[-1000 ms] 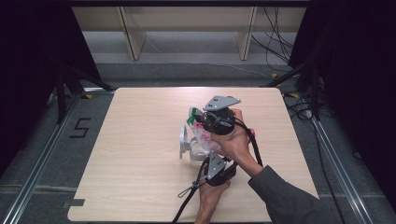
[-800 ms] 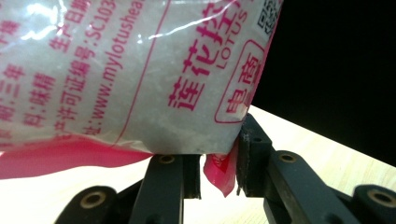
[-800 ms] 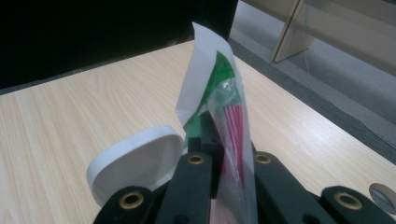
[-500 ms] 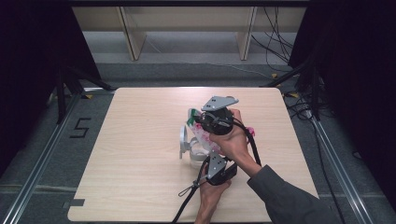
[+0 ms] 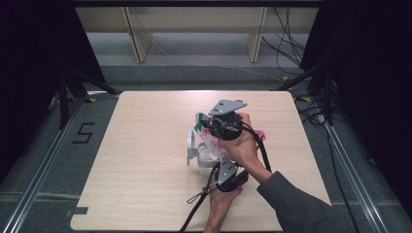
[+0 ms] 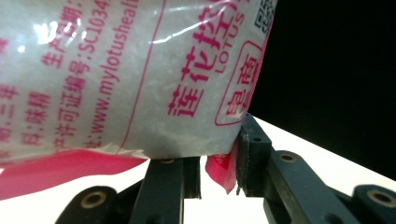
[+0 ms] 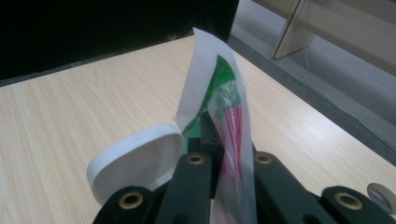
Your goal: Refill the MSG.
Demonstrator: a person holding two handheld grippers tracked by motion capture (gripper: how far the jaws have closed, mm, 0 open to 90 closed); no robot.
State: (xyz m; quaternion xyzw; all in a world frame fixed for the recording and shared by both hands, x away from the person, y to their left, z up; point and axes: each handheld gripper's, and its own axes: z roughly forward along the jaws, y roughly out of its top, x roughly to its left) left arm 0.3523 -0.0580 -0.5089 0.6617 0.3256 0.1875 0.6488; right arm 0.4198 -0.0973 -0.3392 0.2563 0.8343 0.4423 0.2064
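Risk: sugar bag (image 6: pixel 116 79), mid-table by white cup (image 5: pixel 194 148) at its 9 o'clock, may tear/spill—right gripper (image 7: pixel 224 140) clamped tight on top edge, left gripper (image 6: pixel 219 163) pinching bottom seam w/ little margin.

Dark grey sleeve (image 5: pixel 301 206), black grippers w/ grey plates, brass-looking (?) pivot screws, black cables.

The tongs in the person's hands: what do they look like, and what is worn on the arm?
Both tongs are black. The right tongs carry a grey three-cornered plate with small holes; the left tongs carry a smaller grey plate. Black cables trail from them. Close up, the jaws are flat black bars with brass-coloured rivets. The right arm wears a dark grey sleeve.
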